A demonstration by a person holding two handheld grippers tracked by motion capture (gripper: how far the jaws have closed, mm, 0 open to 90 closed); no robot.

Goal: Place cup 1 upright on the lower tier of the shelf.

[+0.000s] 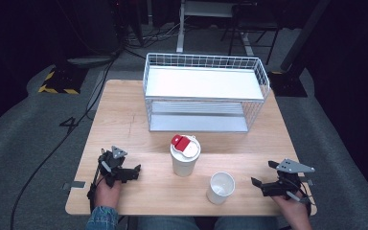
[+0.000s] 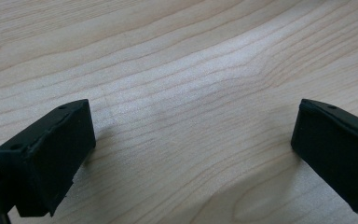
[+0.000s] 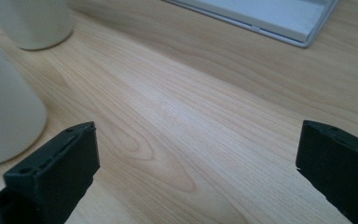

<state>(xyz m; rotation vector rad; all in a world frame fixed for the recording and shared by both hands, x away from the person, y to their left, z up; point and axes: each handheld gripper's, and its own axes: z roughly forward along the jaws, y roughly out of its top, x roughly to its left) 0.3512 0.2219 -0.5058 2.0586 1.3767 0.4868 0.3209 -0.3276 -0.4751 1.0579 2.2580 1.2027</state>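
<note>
On table (image 1: 139, 120), both grippers, left (image 1: 133, 171) and right (image 1: 258, 184), rest with jaws apart, empty; reaching carelessly, right could topple light open cup (image 1: 220, 187).

On my wooden table (image 1: 124, 115), a lidded white cup (image 1: 185, 156) and an open white cup (image 1: 220, 187) stand before a white wire rack (image 1: 206, 93). My left gripper (image 1: 130, 171) and right gripper (image 1: 262, 176) rest apart, jaws spread, holding nothing.

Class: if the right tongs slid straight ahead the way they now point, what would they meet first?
Probably the open white cup, just left of the right tongs; their line may pass beside it.
</note>
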